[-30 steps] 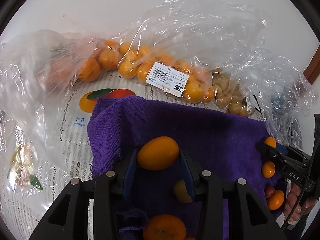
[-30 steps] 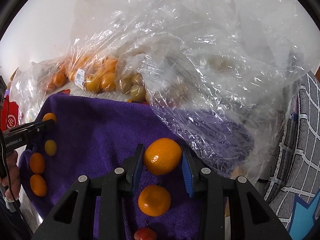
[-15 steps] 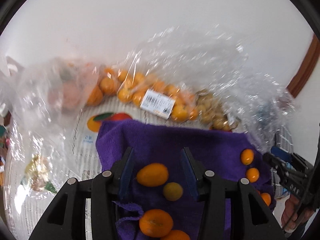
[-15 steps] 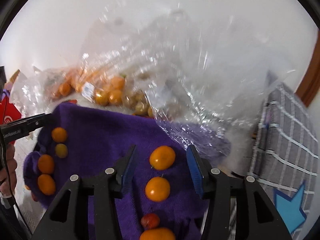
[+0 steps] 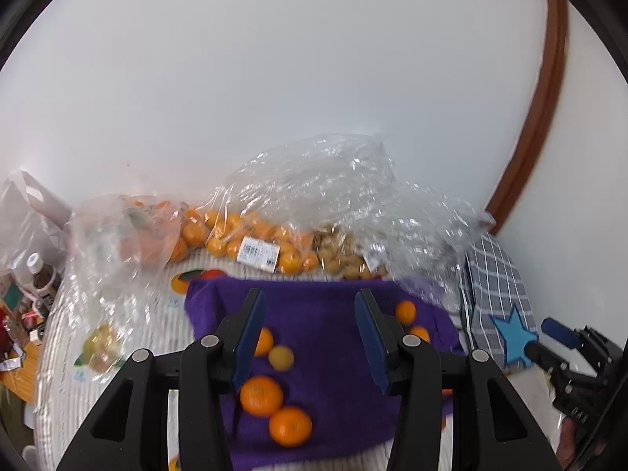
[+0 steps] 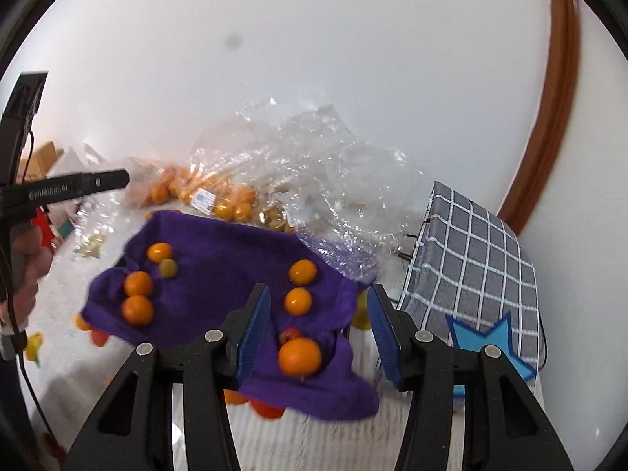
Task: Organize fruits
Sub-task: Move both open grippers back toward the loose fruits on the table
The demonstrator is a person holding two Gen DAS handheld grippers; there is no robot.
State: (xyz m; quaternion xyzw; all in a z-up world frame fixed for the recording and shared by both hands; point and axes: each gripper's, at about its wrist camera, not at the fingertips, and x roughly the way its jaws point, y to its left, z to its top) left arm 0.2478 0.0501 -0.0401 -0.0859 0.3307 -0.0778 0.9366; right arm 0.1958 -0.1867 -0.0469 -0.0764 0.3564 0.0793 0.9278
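A purple cloth (image 5: 322,314) (image 6: 219,251) lies on the table with several loose oranges on it. In the left wrist view, oranges (image 5: 261,395) and a pale yellowish fruit (image 5: 281,357) lie at its left, two small ones (image 5: 405,311) at its right. My left gripper (image 5: 312,339) is open and empty, raised above the cloth. My right gripper (image 6: 318,333) is open and empty, above an orange (image 6: 299,356) at the cloth's near edge. In the right wrist view two more oranges (image 6: 302,272) lie further back and several fruits (image 6: 138,283) sit at the left.
Clear plastic bags of oranges (image 5: 251,239) (image 6: 231,204) and small tan fruits (image 5: 345,263) lie behind the cloth against the white wall. A grey checked box with a blue star (image 6: 475,259) (image 5: 494,286) stands at the right. Bottles and clutter (image 5: 35,274) sit far left.
Both grippers opened, let go of their oranges on the cloth, and pulled back and up; the views are now wider and farther from the fruit.
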